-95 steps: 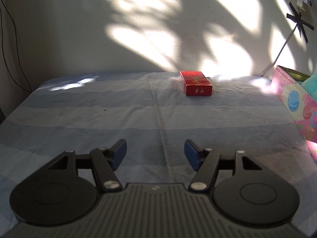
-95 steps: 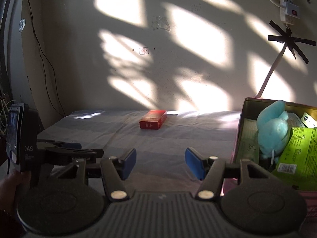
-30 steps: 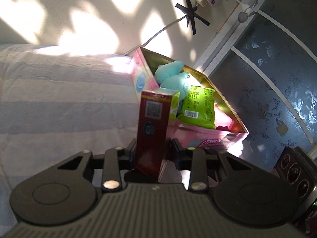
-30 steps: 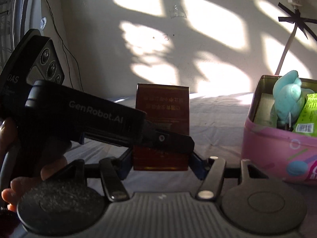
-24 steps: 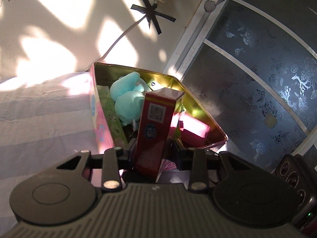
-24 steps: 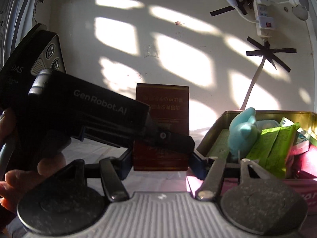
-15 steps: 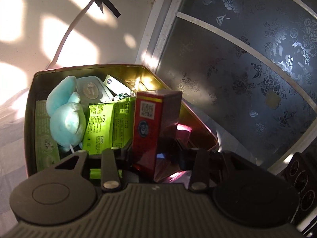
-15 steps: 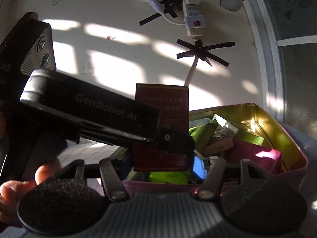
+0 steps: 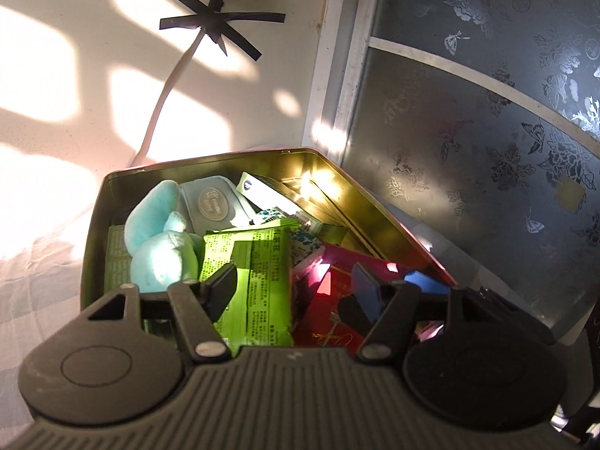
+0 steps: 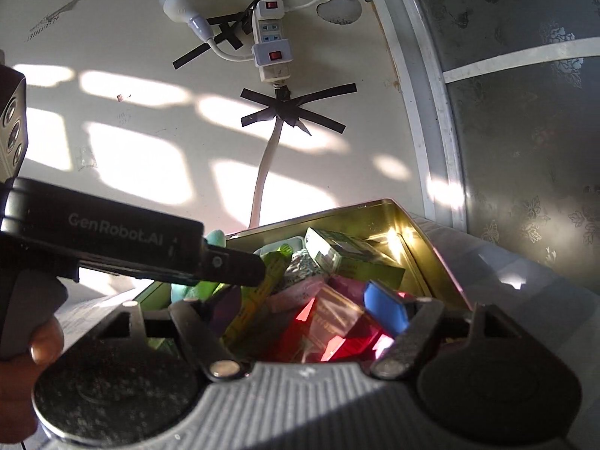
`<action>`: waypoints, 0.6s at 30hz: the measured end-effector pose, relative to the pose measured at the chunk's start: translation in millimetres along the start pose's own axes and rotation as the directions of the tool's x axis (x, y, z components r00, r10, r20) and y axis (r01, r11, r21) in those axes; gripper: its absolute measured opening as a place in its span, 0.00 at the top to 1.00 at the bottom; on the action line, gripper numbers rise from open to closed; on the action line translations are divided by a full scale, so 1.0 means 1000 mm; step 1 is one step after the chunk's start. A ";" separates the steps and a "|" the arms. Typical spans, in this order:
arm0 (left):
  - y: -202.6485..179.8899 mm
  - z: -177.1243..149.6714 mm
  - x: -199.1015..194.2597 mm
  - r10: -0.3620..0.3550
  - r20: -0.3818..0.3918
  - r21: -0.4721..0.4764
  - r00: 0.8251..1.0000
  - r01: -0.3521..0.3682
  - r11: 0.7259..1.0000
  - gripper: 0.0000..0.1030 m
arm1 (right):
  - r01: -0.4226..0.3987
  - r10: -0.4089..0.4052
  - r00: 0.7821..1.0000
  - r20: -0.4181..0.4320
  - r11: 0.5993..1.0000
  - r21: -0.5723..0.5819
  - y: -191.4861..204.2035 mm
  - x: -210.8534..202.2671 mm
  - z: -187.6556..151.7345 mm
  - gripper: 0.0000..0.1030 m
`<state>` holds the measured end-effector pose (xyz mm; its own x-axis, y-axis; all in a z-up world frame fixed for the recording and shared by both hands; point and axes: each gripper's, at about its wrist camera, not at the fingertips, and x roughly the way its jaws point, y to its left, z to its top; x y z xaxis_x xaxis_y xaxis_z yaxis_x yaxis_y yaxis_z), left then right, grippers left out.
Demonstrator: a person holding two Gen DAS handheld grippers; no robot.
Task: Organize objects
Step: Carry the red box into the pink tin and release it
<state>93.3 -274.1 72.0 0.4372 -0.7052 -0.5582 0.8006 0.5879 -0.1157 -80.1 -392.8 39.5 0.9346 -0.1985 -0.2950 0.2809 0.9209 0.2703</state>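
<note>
Both pairs of jaws have just been opening and now stand apart with nothing pressed between their pads: the left gripper (image 9: 296, 285) hangs over the tin (image 9: 93, 225), and the right gripper (image 10: 303, 305) points into it from close beside. The red box (image 9: 330, 318) lies below and between the fingers, tilted among the contents at the near right of the tin and touching no pad that I can see; in the right wrist view the same red box (image 10: 330, 333) sits just under the open jaws. Beside it lie a green packet (image 9: 258, 273) and a pale blue plush toy (image 9: 161, 247). This looks like the release step, done or nearly so. The next move probably calls for lifting both grippers straight out without snagging the rim or the packet.
</note>
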 end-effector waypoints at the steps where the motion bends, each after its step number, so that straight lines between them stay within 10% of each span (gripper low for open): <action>1: 0.001 -0.001 -0.007 0.021 0.016 0.003 1.000 -0.021 1.000 0.33 | 0.002 -0.002 1.000 0.004 1.000 -0.001 0.002 -0.002 -0.001 0.27; 18: 0.056 -0.064 -0.069 0.344 0.031 0.005 0.939 -0.344 0.939 0.33 | -0.009 0.009 1.000 -0.005 1.000 -0.015 0.047 -0.028 -0.002 0.27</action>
<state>82.3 -167.2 51.7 0.6984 -0.4722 -0.5378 0.6033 0.7927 0.0875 -93.4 -343.5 58.8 0.9360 -0.1890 -0.2969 0.2695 0.9274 0.2594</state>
